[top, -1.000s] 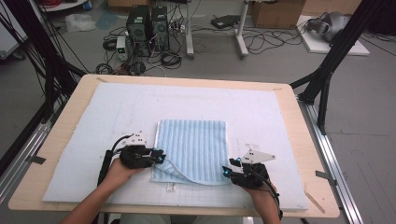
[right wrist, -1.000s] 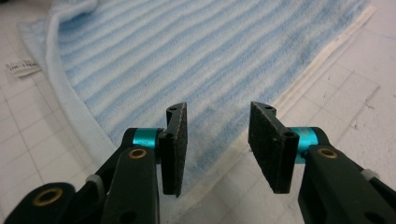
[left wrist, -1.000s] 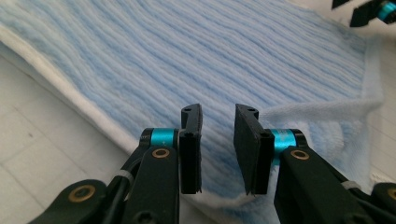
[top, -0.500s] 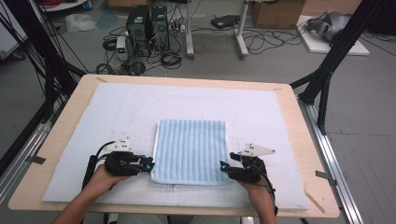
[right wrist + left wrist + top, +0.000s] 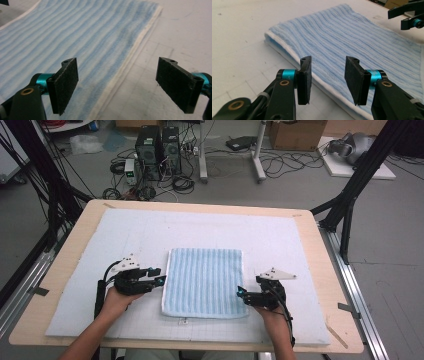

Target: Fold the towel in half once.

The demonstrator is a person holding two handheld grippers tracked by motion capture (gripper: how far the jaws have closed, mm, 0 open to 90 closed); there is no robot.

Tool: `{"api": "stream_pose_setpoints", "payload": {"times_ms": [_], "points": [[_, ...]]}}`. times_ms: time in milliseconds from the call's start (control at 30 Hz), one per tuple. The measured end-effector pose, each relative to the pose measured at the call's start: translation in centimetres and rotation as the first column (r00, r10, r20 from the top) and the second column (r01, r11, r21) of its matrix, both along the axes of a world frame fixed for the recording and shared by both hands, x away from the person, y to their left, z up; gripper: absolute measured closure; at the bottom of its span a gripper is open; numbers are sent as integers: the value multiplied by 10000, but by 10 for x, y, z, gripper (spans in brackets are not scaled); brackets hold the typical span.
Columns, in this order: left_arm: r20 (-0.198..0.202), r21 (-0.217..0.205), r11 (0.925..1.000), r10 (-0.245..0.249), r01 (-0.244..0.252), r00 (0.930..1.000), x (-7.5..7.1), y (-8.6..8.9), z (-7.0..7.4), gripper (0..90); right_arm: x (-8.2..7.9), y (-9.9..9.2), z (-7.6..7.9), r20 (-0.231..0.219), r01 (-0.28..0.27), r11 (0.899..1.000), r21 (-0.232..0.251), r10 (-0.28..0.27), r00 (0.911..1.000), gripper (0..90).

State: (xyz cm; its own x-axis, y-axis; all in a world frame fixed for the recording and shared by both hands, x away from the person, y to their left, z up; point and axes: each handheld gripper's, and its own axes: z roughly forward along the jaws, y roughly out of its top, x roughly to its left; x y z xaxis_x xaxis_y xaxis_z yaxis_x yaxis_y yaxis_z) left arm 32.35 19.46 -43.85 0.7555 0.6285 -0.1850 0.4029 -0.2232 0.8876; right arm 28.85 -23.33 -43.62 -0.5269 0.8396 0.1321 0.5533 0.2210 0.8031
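Towel point(image 5: 205, 282) between the two grippers was light blue with paler blue-white ribbed stripes and a white hem, which ran just past the left gripper's point(image 5: 161, 275) black pads point(image 5: 305, 75) and under the gap of the right gripper's point(image 5: 239, 293) black pads point(image 5: 64, 82). Both grippers were black with teal-blue collars behind the pads and brass-coloured rivets. Mat point(image 5: 125, 235) beneath the fingers was off-white with a faint grey grid, on a pale wood-coloured table point(image 5: 77, 227).
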Motion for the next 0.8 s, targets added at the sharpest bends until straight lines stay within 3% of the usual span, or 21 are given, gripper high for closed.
{"api": "stream_pose_setpoints", "payload": {"times_ms": [100,167,233,367,533,700,800], "points": [[208,103,9999,109,-111,9997,6,-3,3,573,3,-3,4,46,125,9999,2,-125,9999,175],[274,-67,9995,324,-323,9991,10,-2,6,563,6,-4,5,152,149,9999,-6,-149,9998,164],[268,-291,9980,569,-561,9980,16,-1,8,517,11,-5,7,124,94,9999,-130,-92,9999,108],[168,-304,9966,768,-762,9969,28,-2,10,452,18,-6,9,487,-338,9989,-339,354,9982,107],[133,-320,9926,1174,-1169,9930,42,-5,8,414,25,-7,10,615,-281,9986,-458,309,9976,108],[42,391,9805,1926,-1926,9813,58,-13,3,389,29,-8,9,533,-237,9979,-607,269,9982,109],[-151,1002,9764,1937,-1912,9810,65,-17,-5,425,30,-8,7,332,-269,9976,-639,290,9990,189]]}}
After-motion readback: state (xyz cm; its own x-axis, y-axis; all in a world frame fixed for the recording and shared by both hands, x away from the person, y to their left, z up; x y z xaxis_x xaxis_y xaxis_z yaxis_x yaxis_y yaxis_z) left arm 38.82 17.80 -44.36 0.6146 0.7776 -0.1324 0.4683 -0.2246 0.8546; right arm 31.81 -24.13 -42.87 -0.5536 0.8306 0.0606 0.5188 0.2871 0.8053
